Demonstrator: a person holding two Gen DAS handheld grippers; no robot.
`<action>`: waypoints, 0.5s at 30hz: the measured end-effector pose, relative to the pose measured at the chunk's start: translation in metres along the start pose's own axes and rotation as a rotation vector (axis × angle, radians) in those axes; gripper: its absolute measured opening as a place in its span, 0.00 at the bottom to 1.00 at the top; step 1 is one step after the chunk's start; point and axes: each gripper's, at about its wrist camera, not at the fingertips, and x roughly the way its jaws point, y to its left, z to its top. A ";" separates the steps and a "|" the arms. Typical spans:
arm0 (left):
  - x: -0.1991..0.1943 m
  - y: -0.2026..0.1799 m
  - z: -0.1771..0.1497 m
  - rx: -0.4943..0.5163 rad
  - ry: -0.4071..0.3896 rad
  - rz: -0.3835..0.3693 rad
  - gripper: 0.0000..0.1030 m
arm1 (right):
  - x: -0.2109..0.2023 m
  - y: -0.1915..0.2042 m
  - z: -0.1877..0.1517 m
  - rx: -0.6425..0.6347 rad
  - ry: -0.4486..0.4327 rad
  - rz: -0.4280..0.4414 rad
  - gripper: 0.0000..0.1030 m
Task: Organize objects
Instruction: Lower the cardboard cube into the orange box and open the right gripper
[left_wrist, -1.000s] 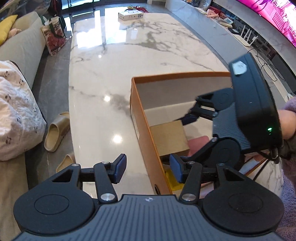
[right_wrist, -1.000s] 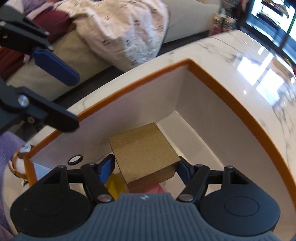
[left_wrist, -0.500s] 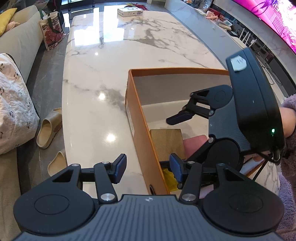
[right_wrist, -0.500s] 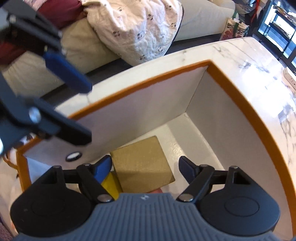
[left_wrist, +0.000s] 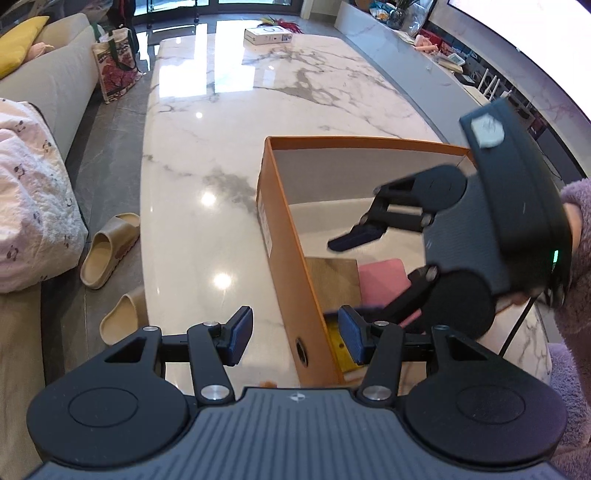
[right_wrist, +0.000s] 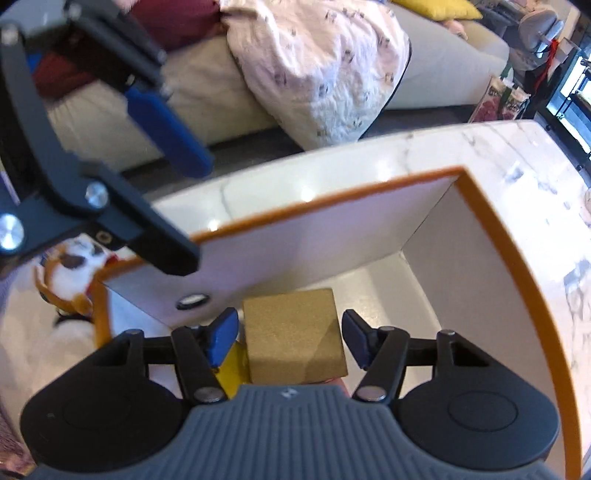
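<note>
An orange cardboard box with a white inside stands on the marble table. In its near corner lies a gold block on a pink piece and a yellow piece. My right gripper hovers above the gold block; its jaws are closing, with small gaps between the pads and the block. Seen from the left wrist, the right gripper hangs over the box. My left gripper is open and straddles the box's near wall without pressing on it.
The marble table stretches away, with a white carton at its far end. Slippers lie on the floor beside a sofa with a crumpled blanket. A plush toy with antlers lies outside the box.
The right gripper has let go of the gold block, risen above it and rolled; its jaws widened, then narrowed. The left gripper has drawn back a little from the box.
</note>
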 end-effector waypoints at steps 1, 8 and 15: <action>-0.003 0.000 -0.004 -0.003 -0.002 0.003 0.59 | -0.002 -0.001 0.002 0.004 -0.001 -0.005 0.62; -0.017 -0.003 -0.024 -0.023 0.004 0.014 0.59 | 0.012 -0.007 0.007 0.069 0.034 0.026 0.62; -0.027 -0.006 -0.039 -0.023 0.020 0.036 0.59 | 0.011 0.002 0.008 0.029 0.014 0.055 0.47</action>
